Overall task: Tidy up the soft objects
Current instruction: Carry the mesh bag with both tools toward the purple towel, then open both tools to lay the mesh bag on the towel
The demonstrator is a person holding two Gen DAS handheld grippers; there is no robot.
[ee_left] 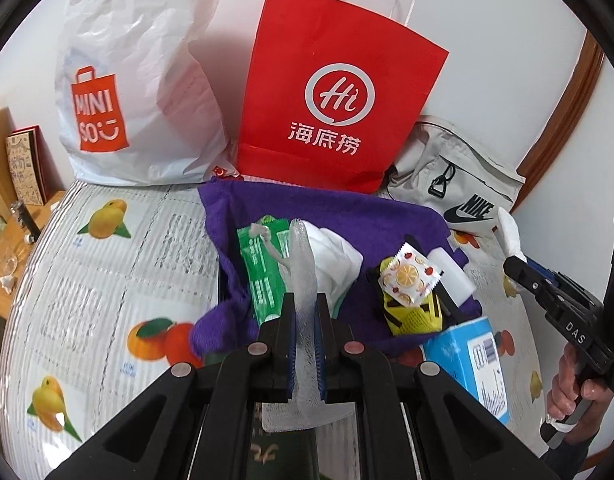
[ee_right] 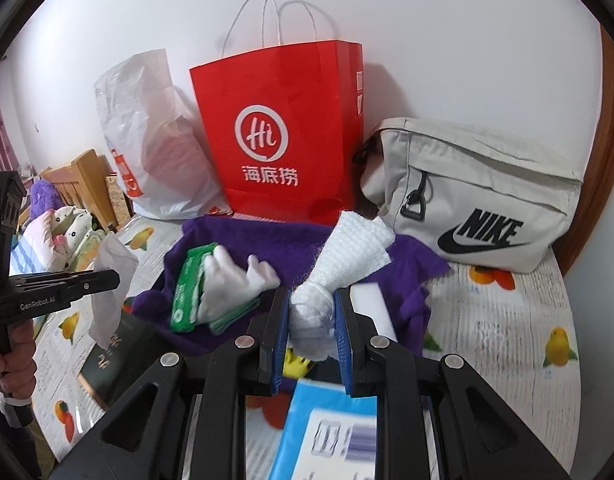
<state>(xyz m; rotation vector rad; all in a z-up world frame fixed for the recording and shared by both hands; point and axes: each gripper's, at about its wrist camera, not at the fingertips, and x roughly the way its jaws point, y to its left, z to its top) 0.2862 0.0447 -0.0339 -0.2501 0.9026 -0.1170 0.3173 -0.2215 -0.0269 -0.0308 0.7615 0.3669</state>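
My left gripper [ee_left: 305, 308] is shut on a strip of white foam mesh [ee_left: 303, 264], held above the purple towel [ee_left: 347, 208]. My right gripper [ee_right: 311, 312] is shut on a knotted white waffle cloth [ee_right: 355, 252], held above the same towel [ee_right: 267, 232]. On the towel lie a green wipes pack [ee_left: 263, 276], a white glove [ee_left: 335, 256], a yellow mesh item [ee_left: 411, 312] with a fruit-print sachet [ee_left: 409, 276] on it, and a white foam block [ee_left: 453, 276]. The right gripper with its cloth shows at the right edge of the left wrist view [ee_left: 511, 240].
A red paper bag [ee_left: 335, 92], a white Miniso plastic bag [ee_left: 135, 80] and a grey Nike bag [ee_right: 475, 196] stand against the wall. A blue box [ee_left: 475, 364] lies in front of the towel, and a dark booklet [ee_right: 119, 356] lies left. The fruit-print cover [ee_left: 107, 280] spreads underneath.
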